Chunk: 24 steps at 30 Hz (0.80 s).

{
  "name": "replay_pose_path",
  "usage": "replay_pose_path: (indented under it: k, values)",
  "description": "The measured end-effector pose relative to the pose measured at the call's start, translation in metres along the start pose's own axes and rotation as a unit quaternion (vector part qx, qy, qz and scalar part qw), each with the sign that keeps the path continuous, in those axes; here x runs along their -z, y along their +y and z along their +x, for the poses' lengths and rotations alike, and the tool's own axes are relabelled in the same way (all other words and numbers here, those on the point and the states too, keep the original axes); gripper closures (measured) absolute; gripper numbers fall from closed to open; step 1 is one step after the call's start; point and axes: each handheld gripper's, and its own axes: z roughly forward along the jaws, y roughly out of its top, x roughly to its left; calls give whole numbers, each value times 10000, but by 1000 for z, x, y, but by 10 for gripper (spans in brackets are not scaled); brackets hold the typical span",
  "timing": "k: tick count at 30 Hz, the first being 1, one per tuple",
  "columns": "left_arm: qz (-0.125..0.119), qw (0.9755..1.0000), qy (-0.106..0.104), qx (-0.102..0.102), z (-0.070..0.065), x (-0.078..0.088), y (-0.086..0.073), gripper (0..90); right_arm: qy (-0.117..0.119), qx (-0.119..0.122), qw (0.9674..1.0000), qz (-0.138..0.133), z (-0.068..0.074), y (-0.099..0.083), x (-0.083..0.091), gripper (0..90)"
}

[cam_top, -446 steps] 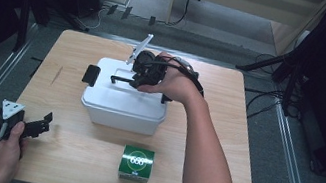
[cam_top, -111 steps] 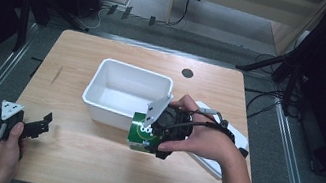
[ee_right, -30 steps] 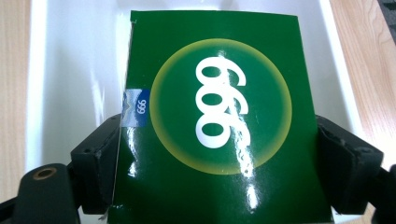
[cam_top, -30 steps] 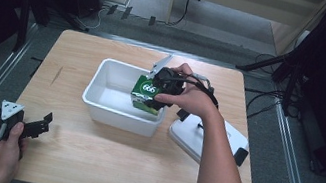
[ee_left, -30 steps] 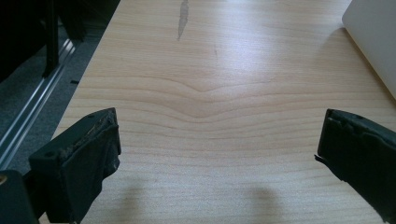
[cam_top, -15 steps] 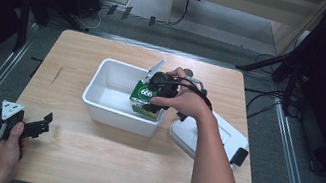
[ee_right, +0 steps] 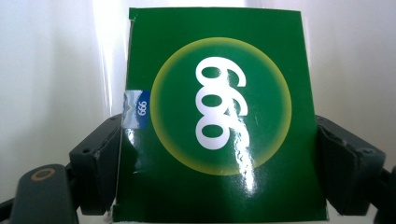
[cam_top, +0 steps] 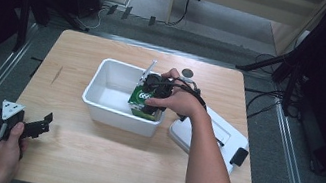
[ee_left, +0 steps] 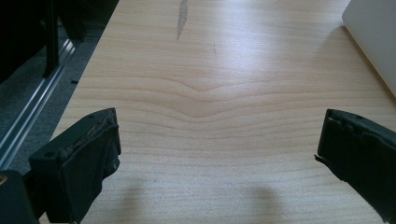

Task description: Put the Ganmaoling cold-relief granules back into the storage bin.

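A green box (cam_top: 143,101) printed with white digits in a yellow ring sits low inside the right end of the white plastic tub (cam_top: 105,106). My right gripper (cam_top: 150,100) is shut on the green box (ee_right: 212,126), one black pad on each of its sides. The tub's white inner wall (ee_right: 51,70) stands behind the box. My left gripper (cam_top: 38,126) rests at the table's near left corner, held in a hand. Its jaws stand open over bare wood in the left gripper view, with nothing between the pads (ee_left: 95,156).
The tub's white lid (cam_top: 216,136) lies flat on the table to the right of the tub, under my right forearm, with a black clip at its near corner. A dark round hole (cam_top: 187,73) marks the tabletop behind the tub. A tub corner (ee_left: 373,37) shows at upper right.
My right gripper has sunk with the green box, from above the tub's right rim down into the tub. The left gripper has not moved.
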Motion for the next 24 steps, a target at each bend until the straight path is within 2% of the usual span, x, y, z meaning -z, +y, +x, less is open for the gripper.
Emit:
replay_pose_path:
  k: [5,8,9,12,13,18,24]
  values:
    - [1,10000,-6,1,0,0,0,0,112,-69,9991,394,-2,2,-3,143]
    - [10,10000,-12,13,0,0,0,0,96,-56,9990,443,-4,2,-2,164]
    - [9,10000,-12,5,0,0,0,0,150,-148,9989,409,-5,3,-1,181]
    - [2,10000,-2,-10,0,0,0,0,200,-159,9986,472,-7,4,0,206]
    - [-2,10000,-7,-6,0,0,0,0,144,-127,9986,488,-8,4,1,219]
    - [11,10000,-24,5,0,0,0,0,146,-114,9995,259,-6,2,13,207]
    - [11,10000,-17,-1,0,0,0,0,74,-189,9998,32,-1,1,30,139]
